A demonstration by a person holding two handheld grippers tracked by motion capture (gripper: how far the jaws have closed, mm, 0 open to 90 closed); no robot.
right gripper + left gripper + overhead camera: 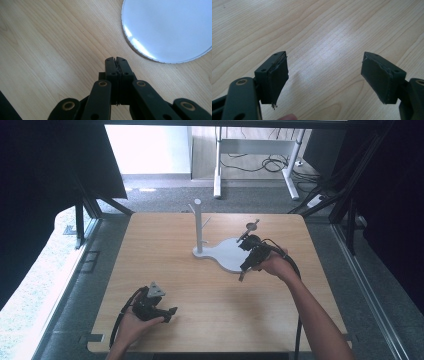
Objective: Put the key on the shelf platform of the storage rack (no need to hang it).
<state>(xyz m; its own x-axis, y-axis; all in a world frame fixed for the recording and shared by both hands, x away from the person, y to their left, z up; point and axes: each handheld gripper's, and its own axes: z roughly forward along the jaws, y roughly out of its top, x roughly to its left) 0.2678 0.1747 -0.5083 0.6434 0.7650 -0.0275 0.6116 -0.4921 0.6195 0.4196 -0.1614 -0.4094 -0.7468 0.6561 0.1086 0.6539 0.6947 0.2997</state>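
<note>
Right tool (117, 60) closed on nothing, jaws pressed together, hovering at the rim of the white stand base (170, 27). Left tool (324, 75) open, empty, low over bare wooden surface (324, 30). Stand's upright peg post (198, 225) carries nothing; apparently nothing done yet.

surface: light wooden table (165, 270) | on it: white stand base (226, 256) with upright post (198, 226)

White stand (227, 254) — pale wood-grain table (165, 240)
</note>
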